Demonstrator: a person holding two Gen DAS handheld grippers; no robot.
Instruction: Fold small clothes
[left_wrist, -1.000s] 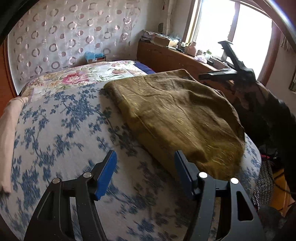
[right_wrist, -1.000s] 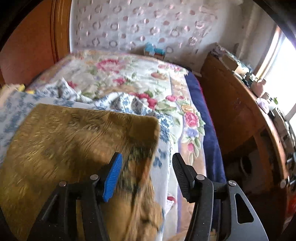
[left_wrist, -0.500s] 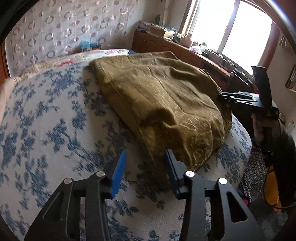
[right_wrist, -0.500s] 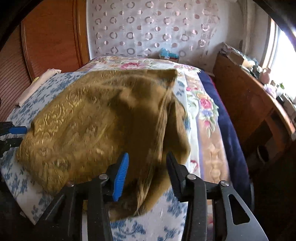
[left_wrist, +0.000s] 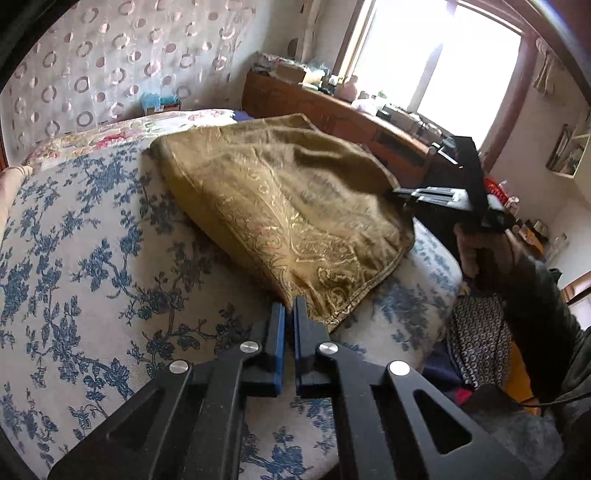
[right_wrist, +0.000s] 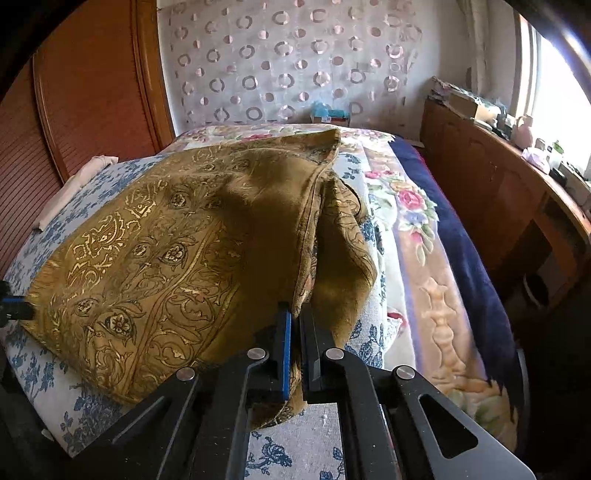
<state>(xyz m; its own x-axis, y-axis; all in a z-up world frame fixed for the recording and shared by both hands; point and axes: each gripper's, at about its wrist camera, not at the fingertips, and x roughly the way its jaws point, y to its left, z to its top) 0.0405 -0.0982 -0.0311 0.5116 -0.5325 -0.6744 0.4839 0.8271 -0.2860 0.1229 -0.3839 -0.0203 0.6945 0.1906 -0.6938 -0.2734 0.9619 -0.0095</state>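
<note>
No writing is legible. The left gripper (left_wrist: 290, 304) and the right gripper (right_wrist: 295, 310) each pinch the olive cloth (left_wrist: 295, 206); its pinched corners are hidden.

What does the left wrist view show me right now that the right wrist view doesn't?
Only the left wrist view shows the person's hand holding the right gripper from the side, shut on the cloth's far corner. Only the right wrist view shows the wooden headboard and the cloth's hanging folds beside the blue pad. Both show the gold-patterned olive cloth on the blue-flowered bedcover, pinched by the left gripper and the right.
</note>
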